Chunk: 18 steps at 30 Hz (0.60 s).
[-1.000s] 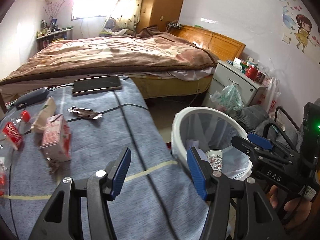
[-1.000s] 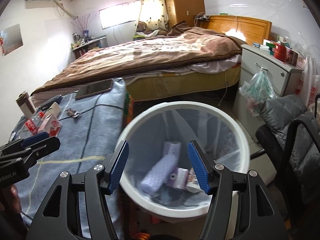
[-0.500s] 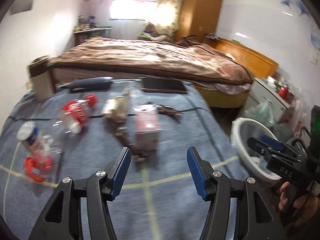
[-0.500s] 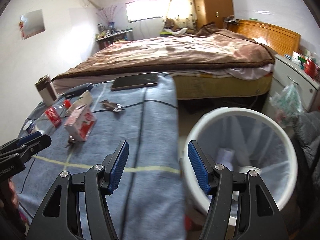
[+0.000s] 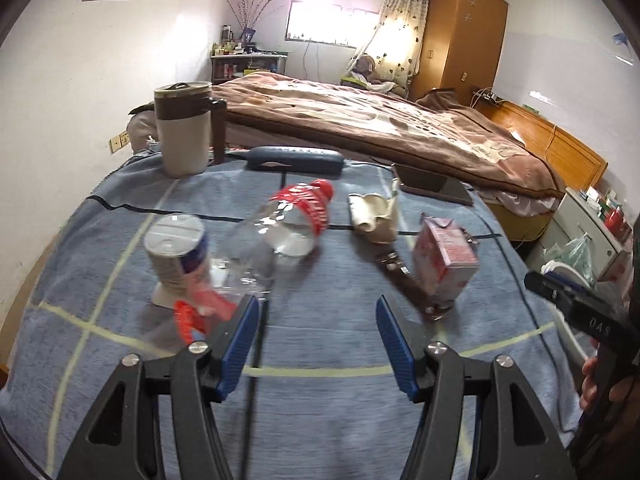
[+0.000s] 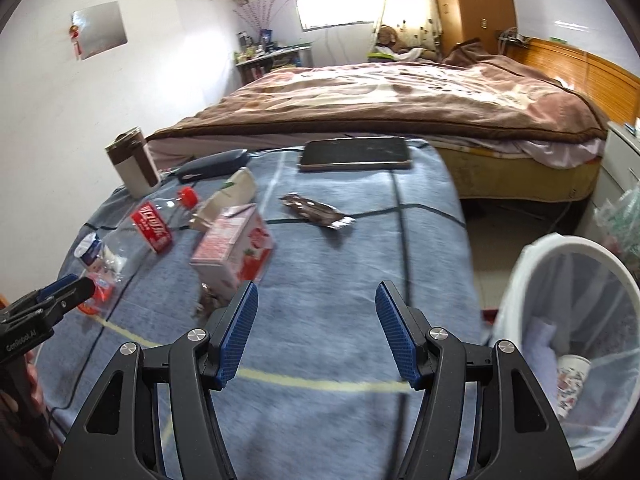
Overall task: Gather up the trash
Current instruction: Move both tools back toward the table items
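- Bin (image 6: 532,264), white with a clear liner, stands on the floor just off the right edge of the desk (image 6: 340,280). Inside: a patterned paper cup (image 6: 570,376) and something pale; part of the job looks done.
- Still lying on the blue desk cloth:
  - pink carton (image 5: 446,256), on its side near the middle
  - clear bottle with red label (image 5: 292,220), tipped over
  - small foil-topped cup (image 5: 176,256), at the left
  - crumpled cream pack (image 5: 374,216)
  - dark snack wrapper (image 6: 316,212), far side
  - second dark wrapper (image 5: 400,276), beside the carton
- Phone (image 6: 356,154), dark case (image 5: 294,158) and mug (image 5: 184,128) sit at the back; probably not trash.
- Left gripper (image 5: 316,336): jaws have just been opening, nothing between them, over bare cloth near the cup.
- Right gripper (image 6: 316,332): released, empty, just short of the carton.
- Judgement: most pieces left; no pick begun.
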Each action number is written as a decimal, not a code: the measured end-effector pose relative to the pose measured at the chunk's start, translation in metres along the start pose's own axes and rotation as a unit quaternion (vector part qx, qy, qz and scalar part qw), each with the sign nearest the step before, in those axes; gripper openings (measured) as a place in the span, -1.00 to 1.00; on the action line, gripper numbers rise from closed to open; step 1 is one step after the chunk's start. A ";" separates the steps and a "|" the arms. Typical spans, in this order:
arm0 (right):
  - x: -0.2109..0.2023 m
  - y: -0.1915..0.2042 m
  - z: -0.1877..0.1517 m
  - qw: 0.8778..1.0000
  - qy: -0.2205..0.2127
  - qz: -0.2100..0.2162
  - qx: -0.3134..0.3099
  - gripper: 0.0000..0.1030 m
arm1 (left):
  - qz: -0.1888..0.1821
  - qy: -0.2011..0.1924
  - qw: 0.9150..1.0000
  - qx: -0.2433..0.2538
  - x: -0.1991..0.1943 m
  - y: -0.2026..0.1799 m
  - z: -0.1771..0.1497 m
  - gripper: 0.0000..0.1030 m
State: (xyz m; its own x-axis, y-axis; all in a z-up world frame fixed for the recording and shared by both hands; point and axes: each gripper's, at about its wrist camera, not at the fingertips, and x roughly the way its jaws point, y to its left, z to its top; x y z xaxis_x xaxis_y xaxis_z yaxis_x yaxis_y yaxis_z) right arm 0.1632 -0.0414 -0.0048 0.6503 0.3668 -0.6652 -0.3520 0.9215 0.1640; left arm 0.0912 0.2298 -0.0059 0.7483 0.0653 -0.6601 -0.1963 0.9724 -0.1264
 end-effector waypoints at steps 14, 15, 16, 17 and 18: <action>0.033 0.046 0.022 0.999 0.008 0.007 -0.030 0.22 | 0.029 0.013 0.999 -0.008 0.007 0.062 -0.007 0.36; 0.035 0.048 0.023 0.999 0.008 0.004 -0.031 0.22 | 0.031 0.011 0.999 -0.009 0.006 0.065 -0.008 0.37; 0.037 0.048 0.024 1.000 0.008 0.003 -0.030 0.22 | 0.027 0.013 1.000 -0.010 0.007 0.067 -0.008 0.37; 0.039 0.049 0.025 1.000 0.011 0.002 -0.029 0.22 | 0.019 0.015 1.000 -0.013 0.007 0.070 -0.009 0.37; 0.042 0.049 0.027 1.000 0.014 0.002 -0.028 0.22 | 0.014 0.018 1.000 -0.017 0.008 0.074 -0.009 0.38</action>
State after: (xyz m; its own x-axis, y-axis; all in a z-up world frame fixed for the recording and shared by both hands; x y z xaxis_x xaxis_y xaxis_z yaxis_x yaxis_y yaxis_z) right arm 0.1912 0.0231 -0.0054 0.6293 0.3666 -0.6852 -0.3923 0.9110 0.1271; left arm 0.0773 0.3002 -0.0273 0.7189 0.0843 -0.6899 -0.2396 0.9618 -0.1322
